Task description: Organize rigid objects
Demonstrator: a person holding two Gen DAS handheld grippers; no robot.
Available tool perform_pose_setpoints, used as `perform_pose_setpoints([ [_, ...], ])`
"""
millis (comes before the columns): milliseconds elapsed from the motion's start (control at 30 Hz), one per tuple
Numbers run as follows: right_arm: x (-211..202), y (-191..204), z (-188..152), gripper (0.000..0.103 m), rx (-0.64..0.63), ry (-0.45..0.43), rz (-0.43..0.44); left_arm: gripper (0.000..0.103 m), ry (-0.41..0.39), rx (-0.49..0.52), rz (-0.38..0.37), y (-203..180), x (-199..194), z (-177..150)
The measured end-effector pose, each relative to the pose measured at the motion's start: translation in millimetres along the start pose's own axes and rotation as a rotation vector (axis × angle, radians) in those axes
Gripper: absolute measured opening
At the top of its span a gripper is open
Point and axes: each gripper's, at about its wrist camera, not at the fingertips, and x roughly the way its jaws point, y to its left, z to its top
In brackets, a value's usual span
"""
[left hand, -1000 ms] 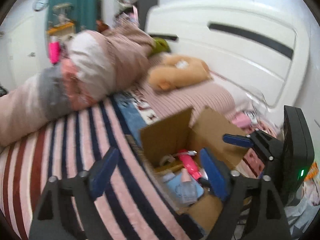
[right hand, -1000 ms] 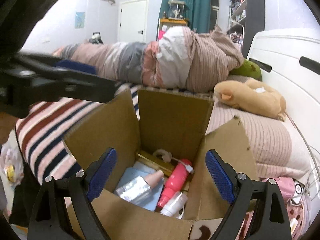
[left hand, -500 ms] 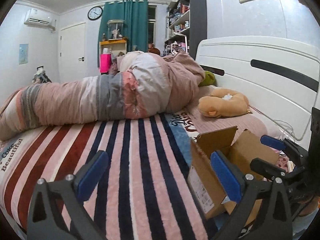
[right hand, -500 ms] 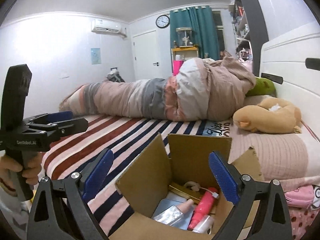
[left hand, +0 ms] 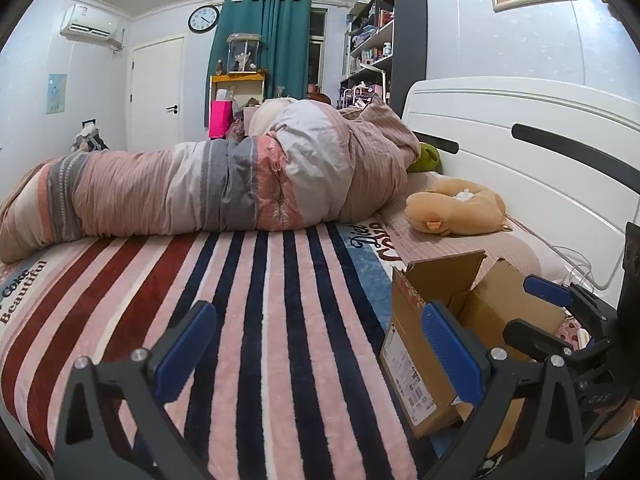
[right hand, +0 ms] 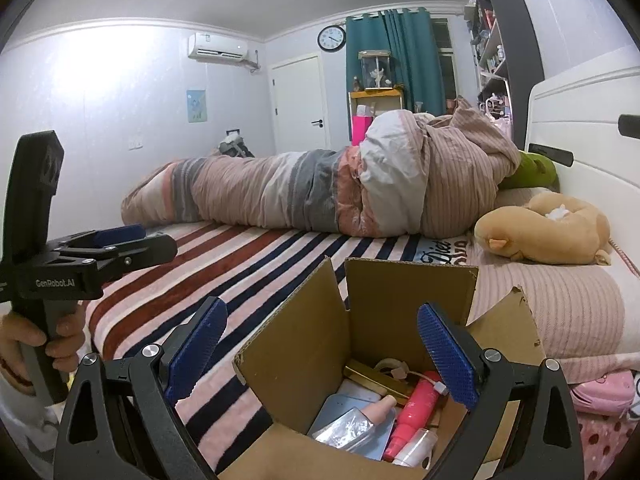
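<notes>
Corrugated cardboard box (right hand: pixel 384 320), flaps up, on striped plush blanket (left hand: pixel 260 320); holds glossy pink bottle (right hand: pixel 416 404), foil pouch (right hand: pixel 348 428). Right gripper (right hand: pixel 320 352) wide open, empty, above box. Left gripper (left hand: pixel 316 344) wide open, empty, beside box.

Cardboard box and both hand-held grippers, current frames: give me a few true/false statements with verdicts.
1. The cardboard box has its flaps open. True.
2. The right hand-held gripper is shut on the pink bottle. False: its jaws are wide apart and empty, and the bottle lies inside the box.
3. The left hand-held gripper is open and holds nothing. True.
4. The box sits on the floor. False: it rests on the striped blanket on the bed.
5. The tan plush toy is inside the box. False: it lies on the bed beyond the box, by the headboard.
</notes>
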Motion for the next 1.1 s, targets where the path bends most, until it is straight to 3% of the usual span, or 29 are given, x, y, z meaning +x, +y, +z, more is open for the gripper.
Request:
perform_pose_setpoints([
  [1100, -0.7, -1.0, 0.0, 0.096, 0.002, 0.003, 0.001, 0.102, -0.005, -0.007, 0.018, -0.9, -4.8, -1.2],
])
